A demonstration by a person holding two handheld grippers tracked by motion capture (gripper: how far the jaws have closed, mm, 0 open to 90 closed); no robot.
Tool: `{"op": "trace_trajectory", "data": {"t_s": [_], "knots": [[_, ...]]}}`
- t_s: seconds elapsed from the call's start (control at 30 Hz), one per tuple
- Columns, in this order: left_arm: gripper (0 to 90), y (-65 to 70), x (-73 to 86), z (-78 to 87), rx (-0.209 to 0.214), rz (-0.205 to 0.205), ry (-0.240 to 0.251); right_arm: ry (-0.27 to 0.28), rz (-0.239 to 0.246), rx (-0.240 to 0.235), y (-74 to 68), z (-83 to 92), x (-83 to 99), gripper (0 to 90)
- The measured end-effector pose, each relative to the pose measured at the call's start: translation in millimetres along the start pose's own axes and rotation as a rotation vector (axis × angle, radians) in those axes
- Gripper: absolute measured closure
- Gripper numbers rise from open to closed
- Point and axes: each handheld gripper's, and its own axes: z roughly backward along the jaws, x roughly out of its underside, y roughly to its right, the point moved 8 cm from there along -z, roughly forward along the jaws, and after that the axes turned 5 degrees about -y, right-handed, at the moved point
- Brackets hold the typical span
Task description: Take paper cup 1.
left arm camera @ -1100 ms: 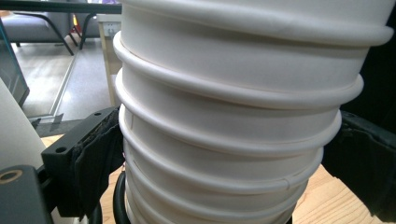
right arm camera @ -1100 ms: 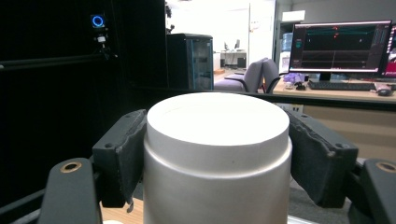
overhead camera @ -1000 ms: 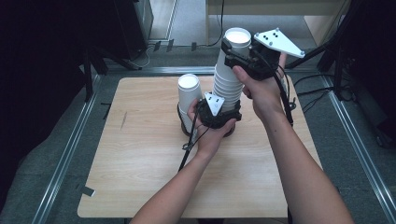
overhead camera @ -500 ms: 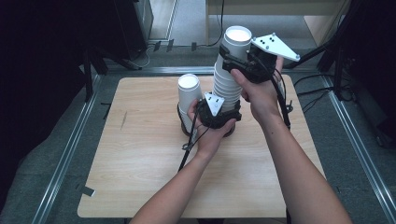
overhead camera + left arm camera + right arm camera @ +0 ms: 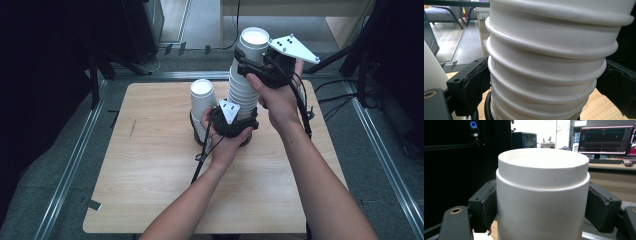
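Nothing has shifted since the earlier frames: both hands keep their places and the stack of white paper cups stands upside down at the far middle of the bench. At the stack's foot the left tool is clamped around the lowest cups, while the right tool is clamped on the top cup. Just left of the stack stands a single white cup, also upside down.

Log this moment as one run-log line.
left tool: shut on stack of paper cups, near base | right tool: shut on top cup | separate cup: standing on table, left of stack
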Motion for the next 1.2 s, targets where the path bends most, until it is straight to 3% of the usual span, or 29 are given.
{"op": "trace_trajectory", "data": {"t_s": [0.57, 0.9, 1.03, 1.2], "knots": [[2.9, 0.0, -0.3, -0.1, 0.000, 0.001, 0.003, -0.078, -0.025, -0.012, -0.1, -12.1, 34.6, 10.2], [2.9, -0.2, -0.3, 0.0, -0.002, 0.003, 0.004, -0.065, -0.032, -0.004, 1.5, -11.2, 32.3, 14.4], [2.9, -0.1, -0.3, -0.1, 0.000, 0.002, 0.004, -0.039, -0.048, -0.010, 1.3, -8.4, 23.0, 14.3], [2.9, -0.2, -0.3, -0.1, 0.000, 0.001, 0.004, -0.028, -0.035, -0.006, 1.1, -6.2, 14.1, 14.4]]}}
